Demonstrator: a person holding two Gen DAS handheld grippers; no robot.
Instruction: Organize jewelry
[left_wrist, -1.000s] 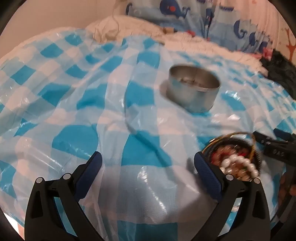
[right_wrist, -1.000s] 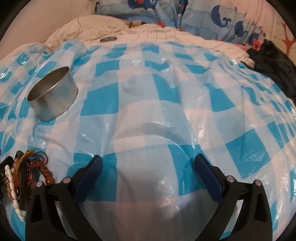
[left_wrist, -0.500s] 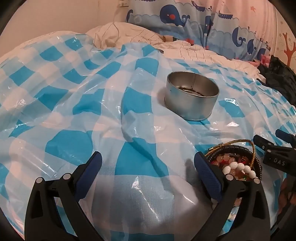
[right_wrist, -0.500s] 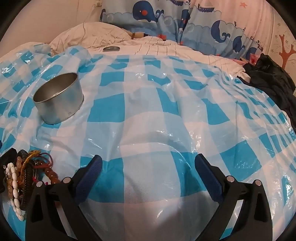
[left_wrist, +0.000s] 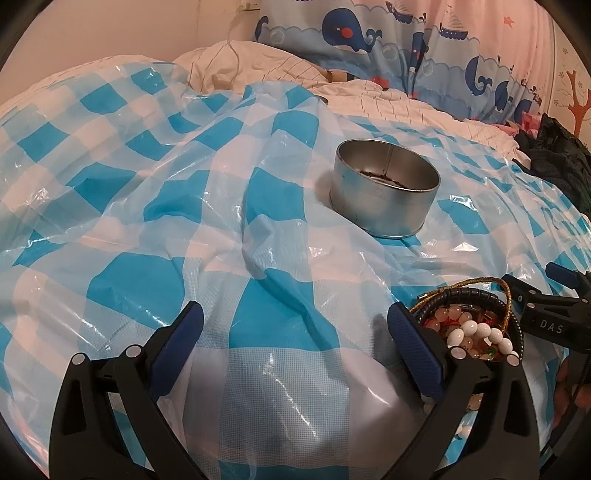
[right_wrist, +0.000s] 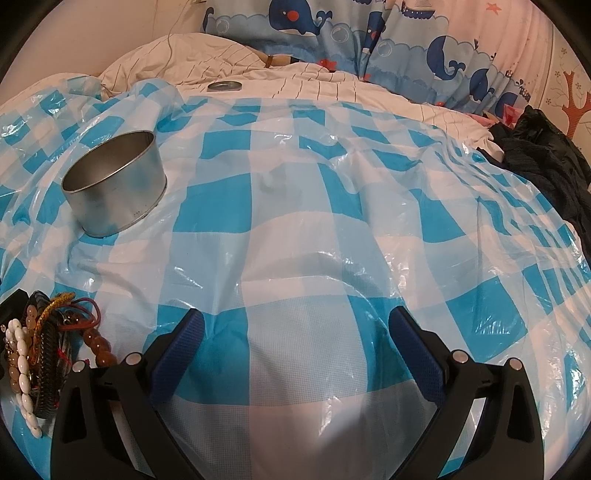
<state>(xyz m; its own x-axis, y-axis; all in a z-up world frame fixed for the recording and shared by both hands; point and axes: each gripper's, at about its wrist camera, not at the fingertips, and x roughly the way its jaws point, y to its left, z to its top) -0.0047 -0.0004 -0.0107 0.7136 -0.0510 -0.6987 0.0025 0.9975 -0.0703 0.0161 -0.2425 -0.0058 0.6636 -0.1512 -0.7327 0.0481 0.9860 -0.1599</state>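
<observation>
A heap of bracelets and bead strings (left_wrist: 469, 325) lies on the blue-checked plastic sheet (left_wrist: 147, 206), just right of my left gripper's right finger; white, amber and dark coiled pieces show. The same heap (right_wrist: 40, 350) sits at the lower left in the right wrist view. A round metal tin (left_wrist: 384, 192) stands open-topped farther back, with something dark inside; in the right wrist view the tin (right_wrist: 114, 188) is at the left. My left gripper (left_wrist: 295, 332) is open over bare sheet. My right gripper (right_wrist: 295, 332) is open, also over bare sheet, and its tips (left_wrist: 546, 310) show beside the heap.
The sheet covers a soft, wrinkled bed. White bedding (right_wrist: 295, 81) with a flat metal lid (right_wrist: 224, 86) lies behind. A whale-print curtain (right_wrist: 369, 33) hangs at the back. Dark clothing (right_wrist: 546, 158) is piled at the right edge.
Both cameras have tilted up and drawn back a little, so the tin and the jewelry heap sit lower in view. Both grippers stay open; nothing was picked up.
</observation>
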